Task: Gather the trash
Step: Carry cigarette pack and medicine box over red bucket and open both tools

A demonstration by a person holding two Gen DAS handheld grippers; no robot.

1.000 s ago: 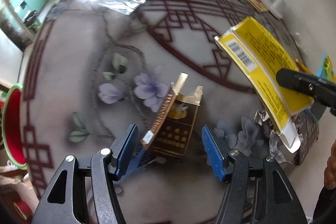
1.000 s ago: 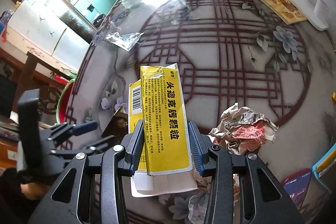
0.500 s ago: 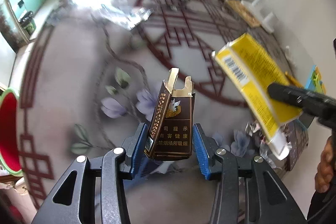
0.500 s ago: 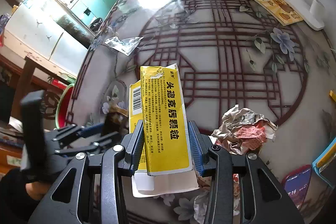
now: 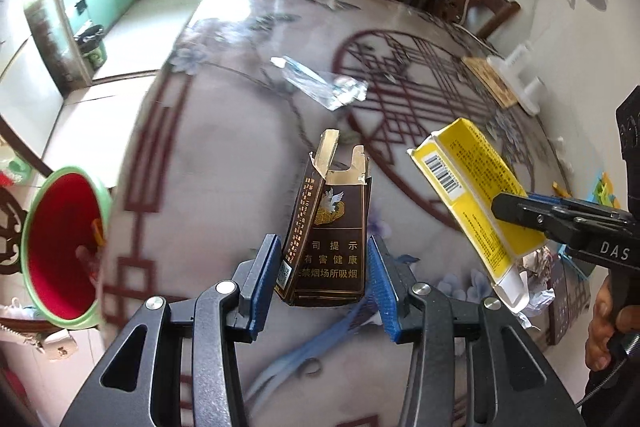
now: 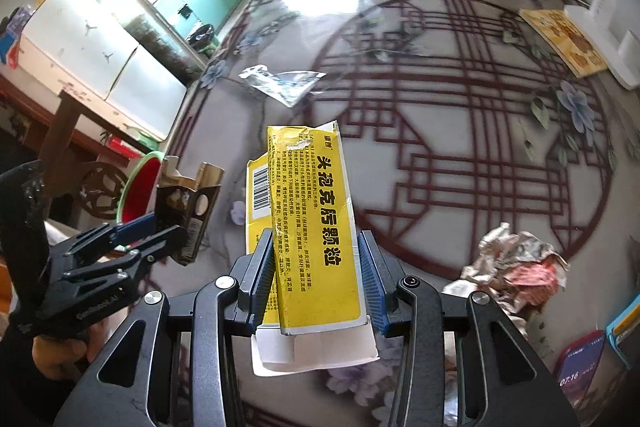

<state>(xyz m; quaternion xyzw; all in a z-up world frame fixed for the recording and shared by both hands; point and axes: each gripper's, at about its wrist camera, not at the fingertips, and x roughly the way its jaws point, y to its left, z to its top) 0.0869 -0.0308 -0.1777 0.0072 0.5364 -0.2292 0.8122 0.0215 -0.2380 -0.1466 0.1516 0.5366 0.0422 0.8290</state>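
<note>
Mid-cleanup at patterned table [image 5: 224, 155]. Left gripper [image 5: 325, 279] clamped on brown cigarette pack [image 5: 328, 227], lifted clear of tabletop; right gripper [image 6: 316, 283] clamped on yellow box [image 6: 316, 223], also aloft. Red bin [image 5: 60, 243] waiting at table's left edge (neither item dropped in yet). Remaining on table: clear wrapper [image 5: 320, 87], crumpled paper [image 6: 516, 267].

Glossy table [image 5: 224, 163]; cardboard yellow box [image 6: 316, 227]; crumpled paper [image 6: 516, 267]; wrapper [image 5: 320, 87] probably plastic.

Black hand-held gripper [image 5: 324, 279], blue ribbed pads [image 5: 262, 281]
</note>
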